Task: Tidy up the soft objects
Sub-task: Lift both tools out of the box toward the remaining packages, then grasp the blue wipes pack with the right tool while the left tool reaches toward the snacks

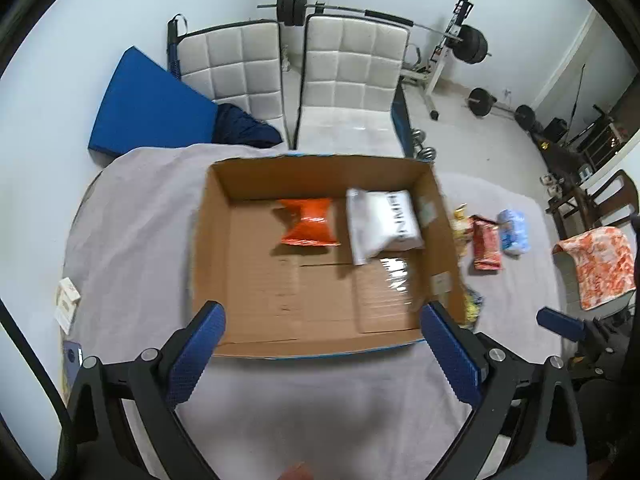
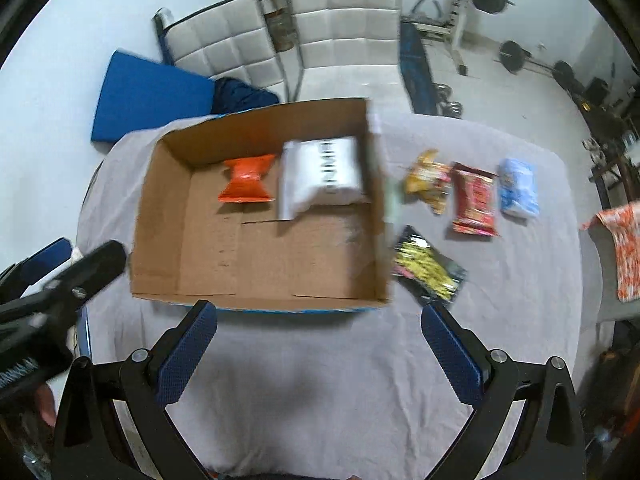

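Note:
An open cardboard box (image 1: 442, 240) (image 2: 158, 236) sits on a table under a grey cloth. Inside at the back lie an orange packet (image 1: 308, 222) (image 2: 246, 184) and a white packet (image 1: 382, 224) (image 2: 324, 176). Right of the box lie a yellow packet (image 2: 426, 180), a red packet (image 2: 474, 200) (image 1: 486, 246), a light blue packet (image 2: 518, 186) (image 1: 514, 232) and a black-and-yellow packet (image 2: 428, 266). My left gripper (image 1: 322, 344) is open and empty over the box's near edge. My right gripper (image 2: 318, 344) is open and empty just in front of the box.
Two white padded chairs (image 1: 344, 64) stand behind the table, with a blue mat (image 1: 148, 108) at the left. Barbell gear (image 1: 472, 44) fills the back right. An orange patterned cloth (image 1: 600, 268) hangs on a chair at the right. Small cards (image 1: 66, 304) lie at the table's left edge.

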`<control>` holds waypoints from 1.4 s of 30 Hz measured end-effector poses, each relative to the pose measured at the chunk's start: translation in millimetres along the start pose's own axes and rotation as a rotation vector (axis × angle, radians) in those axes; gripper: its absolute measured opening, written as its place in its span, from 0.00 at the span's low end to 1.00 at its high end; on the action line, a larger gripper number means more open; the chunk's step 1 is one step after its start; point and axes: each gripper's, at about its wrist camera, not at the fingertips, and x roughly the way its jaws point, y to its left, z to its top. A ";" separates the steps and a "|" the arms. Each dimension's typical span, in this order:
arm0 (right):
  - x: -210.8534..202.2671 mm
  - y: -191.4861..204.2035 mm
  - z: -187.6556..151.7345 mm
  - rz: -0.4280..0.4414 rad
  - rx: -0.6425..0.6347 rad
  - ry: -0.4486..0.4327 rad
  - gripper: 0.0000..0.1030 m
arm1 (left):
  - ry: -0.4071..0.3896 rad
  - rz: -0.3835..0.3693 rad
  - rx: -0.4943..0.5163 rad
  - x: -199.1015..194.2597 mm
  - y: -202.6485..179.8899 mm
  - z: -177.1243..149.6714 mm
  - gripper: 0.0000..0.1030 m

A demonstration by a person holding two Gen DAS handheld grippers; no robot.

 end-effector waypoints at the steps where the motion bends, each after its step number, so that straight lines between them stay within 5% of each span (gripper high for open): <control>1: -3.8 -15.4 -2.7 -0.002 0.023 0.002 1.00 | -0.007 -0.008 -0.003 -3.2 -7.3 0.3 0.97; 6: -14.5 -119.6 -18.7 -0.066 0.161 0.016 1.00 | 0.031 -0.072 -0.025 2.2 -63.3 -3.3 0.97; 12: 2.5 -245.2 -33.0 -0.122 0.294 0.068 1.00 | 0.250 -0.227 -0.098 67.6 -153.2 -31.8 0.97; 19: 52.5 -341.2 -19.6 -0.145 0.299 0.111 1.00 | 0.446 -0.209 -0.332 162.7 -221.8 -57.9 0.97; 26: 104.3 -360.0 17.1 -0.141 0.228 0.111 1.00 | 0.364 0.031 -0.546 217.4 -240.4 -41.3 0.97; 33: 150.9 -356.9 55.1 -0.115 0.170 0.132 1.00 | 0.380 0.242 -0.555 257.2 -263.5 -31.0 0.97; 39: 177.8 -347.0 101.3 -0.073 0.144 0.134 1.00 | 0.506 0.314 -0.566 295.4 -267.5 -45.4 0.97; 42: 197.3 -342.8 125.6 -0.036 0.165 0.163 1.00 | 0.453 0.287 -0.560 292.5 -264.7 -44.3 0.76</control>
